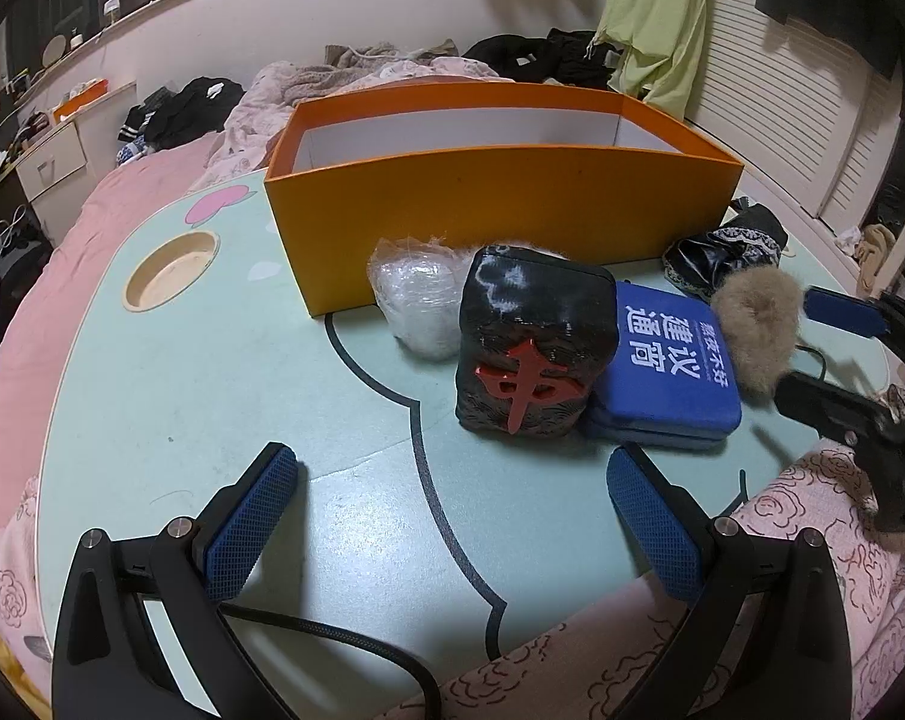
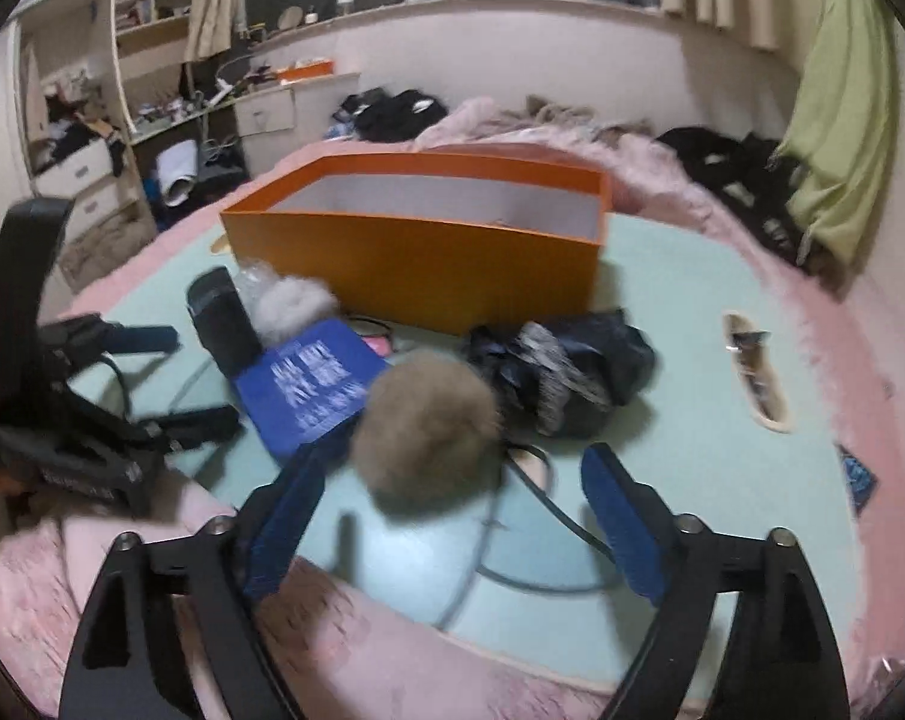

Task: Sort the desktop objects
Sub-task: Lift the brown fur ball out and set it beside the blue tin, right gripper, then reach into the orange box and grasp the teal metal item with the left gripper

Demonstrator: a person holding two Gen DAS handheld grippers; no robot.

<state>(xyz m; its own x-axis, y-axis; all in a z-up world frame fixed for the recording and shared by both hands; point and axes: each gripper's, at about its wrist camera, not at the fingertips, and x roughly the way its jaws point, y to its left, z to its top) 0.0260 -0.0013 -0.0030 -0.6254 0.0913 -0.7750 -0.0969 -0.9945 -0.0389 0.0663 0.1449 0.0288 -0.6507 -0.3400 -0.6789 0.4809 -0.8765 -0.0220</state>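
Note:
An orange open-top box [image 1: 500, 204] [image 2: 428, 252] stands at the back of the pale green table [image 1: 212, 396]. In front of it lie a plastic-wrapped white fluff [image 1: 419, 300], a black cushion with a red character [image 1: 530, 342] [image 2: 221, 318], a blue pouch [image 1: 671, 366] [image 2: 314, 384], a brown fur ball [image 1: 755, 330] [image 2: 428, 426] and a dark cloth bundle [image 1: 722, 252] [image 2: 566, 372]. My left gripper [image 1: 452, 459] is open over bare table, short of the cushion. My right gripper [image 2: 455, 462] [image 1: 797, 345] is open, with the fur ball just ahead of its fingertips and no pad pressing on it.
A round cup hole [image 1: 173, 276] is sunk into the table's left side and a narrow slot [image 2: 755, 369] into its right. A black cable [image 2: 542, 540] trails across the near table. Pink bedding [image 1: 62, 252] surrounds the table, with clothes piled behind the box.

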